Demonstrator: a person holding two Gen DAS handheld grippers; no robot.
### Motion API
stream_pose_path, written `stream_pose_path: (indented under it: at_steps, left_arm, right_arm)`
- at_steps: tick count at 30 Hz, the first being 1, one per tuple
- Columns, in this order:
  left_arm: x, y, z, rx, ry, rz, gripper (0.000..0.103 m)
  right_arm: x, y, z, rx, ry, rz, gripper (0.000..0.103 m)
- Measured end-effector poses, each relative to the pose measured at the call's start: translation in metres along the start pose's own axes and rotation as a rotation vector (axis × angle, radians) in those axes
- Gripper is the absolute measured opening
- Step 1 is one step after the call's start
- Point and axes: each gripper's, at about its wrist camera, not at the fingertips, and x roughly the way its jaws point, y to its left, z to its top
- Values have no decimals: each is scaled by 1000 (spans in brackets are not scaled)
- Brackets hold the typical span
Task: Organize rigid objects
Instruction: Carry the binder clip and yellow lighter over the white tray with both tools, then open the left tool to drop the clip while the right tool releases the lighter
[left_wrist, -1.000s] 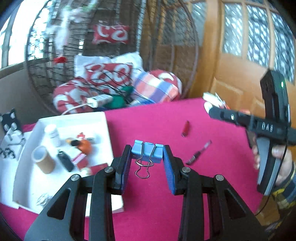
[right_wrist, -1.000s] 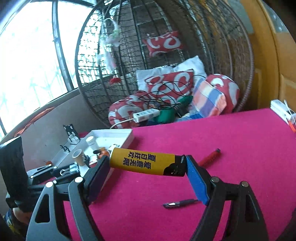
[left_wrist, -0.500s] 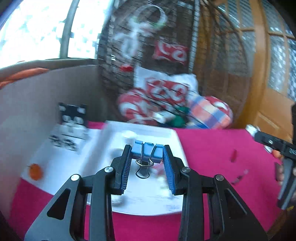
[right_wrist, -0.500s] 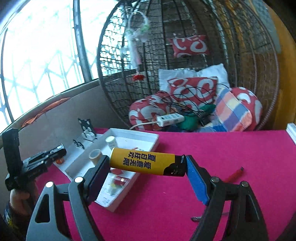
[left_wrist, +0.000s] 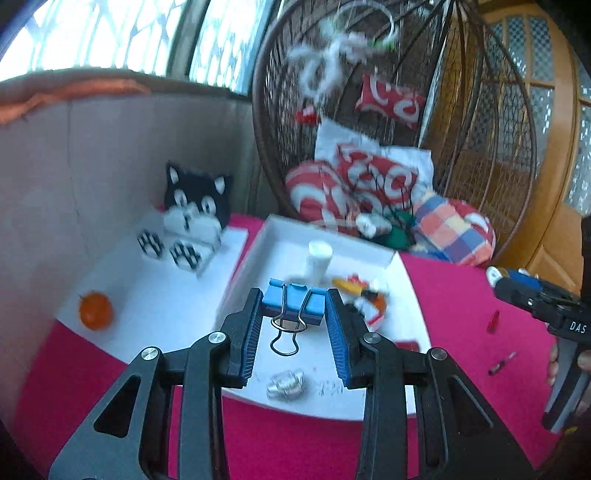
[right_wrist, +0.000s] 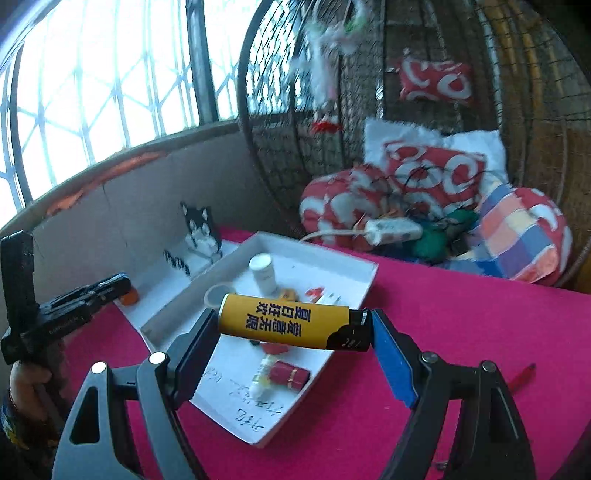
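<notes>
The left gripper (left_wrist: 293, 325) clamps a small blue metal binder clip (left_wrist: 293, 305) across its body, above the shallow white cardboard tray (left_wrist: 391, 254). The clip judges light, stiff, secure. The right gripper (right_wrist: 291, 332) pinches a yellow cylindrical lighter with black lettering (right_wrist: 291, 325) end to end, at the tray's (right_wrist: 369, 269) six o'clock side. Smooth, rigid, light; the end-on hold could slip.

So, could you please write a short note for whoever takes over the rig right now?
Left gripper: shut on the blue binder clip, held over the white tray.
Right gripper: shut on the yellow tube, gripped end to end above the same tray.
Done: tray already holds a white bottle, a red box and other small items.
Left: release both, then collect the red pen from the pink cloth.
</notes>
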Motion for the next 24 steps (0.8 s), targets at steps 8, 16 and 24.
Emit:
stream_pose_path:
  at_steps: [8,16,24]
  left_arm:
    - [49,3,-10,-42,90,22,34]
    - [77,2,-16,-4,135,94,34]
    - [82,0,-18,-3,145,111,35]
  right_arm:
    - [55,38,-12,-71,114,20,81]
    - [86,53,-29,-141,145,-40,82]
    - [94,49,-37,-122,153,-23,84]
